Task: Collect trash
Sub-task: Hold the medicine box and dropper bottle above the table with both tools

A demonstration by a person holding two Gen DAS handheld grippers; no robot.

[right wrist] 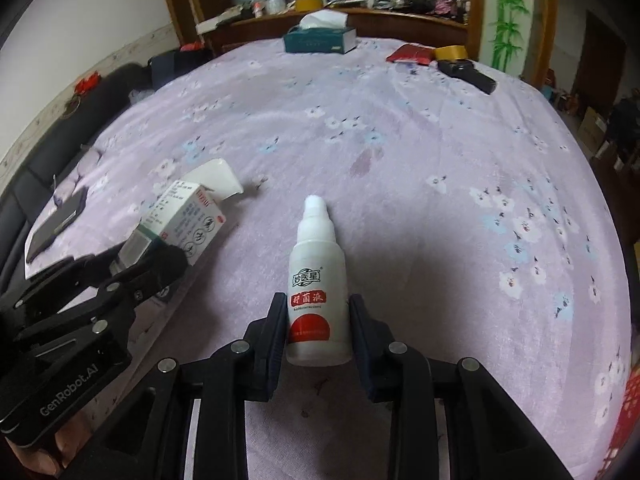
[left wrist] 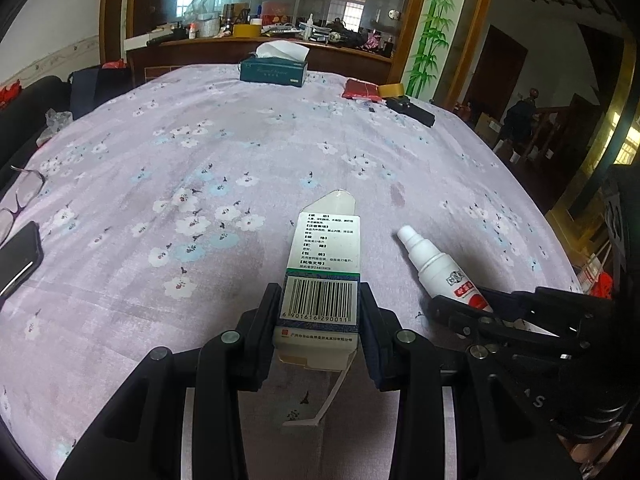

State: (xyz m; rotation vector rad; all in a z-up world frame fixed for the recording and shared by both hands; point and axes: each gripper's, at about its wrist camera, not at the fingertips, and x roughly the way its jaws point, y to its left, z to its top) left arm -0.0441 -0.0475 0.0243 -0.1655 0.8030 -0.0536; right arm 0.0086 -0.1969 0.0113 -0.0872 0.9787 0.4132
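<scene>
Carton (left wrist: 322,280) clamped left; spray bottle (right wrist: 318,292) clamped right.

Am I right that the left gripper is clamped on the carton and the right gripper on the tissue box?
Not quite. The left gripper does clamp the carton, but the right gripper is closed on the white spray bottle, as the right wrist view shows. The tissue box sits untouched at the table's far edge.

carton (left wrist: 322,280) lies left of bottle (left wrist: 436,268) on cloth (left wrist: 200,140), tissue box (left wrist: 274,70) behind
</scene>
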